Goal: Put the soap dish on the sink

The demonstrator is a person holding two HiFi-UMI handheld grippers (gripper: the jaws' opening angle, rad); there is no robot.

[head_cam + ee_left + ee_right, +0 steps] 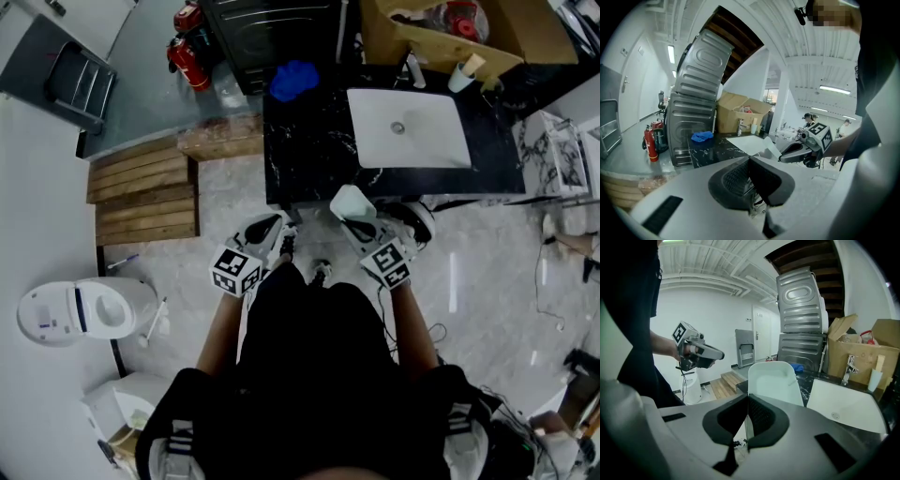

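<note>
My right gripper (pixel 747 404) holds the dish (pixel 772 380) near the sink (pixel 853 399) | my left gripper (pixel 750 163) is closed, nothing in it

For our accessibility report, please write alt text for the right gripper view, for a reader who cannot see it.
The right tool has its jaws shut on a pale soap dish, held upright. Beyond it lies a white sink in a black counter; a hand holds the left tool at left.
</note>
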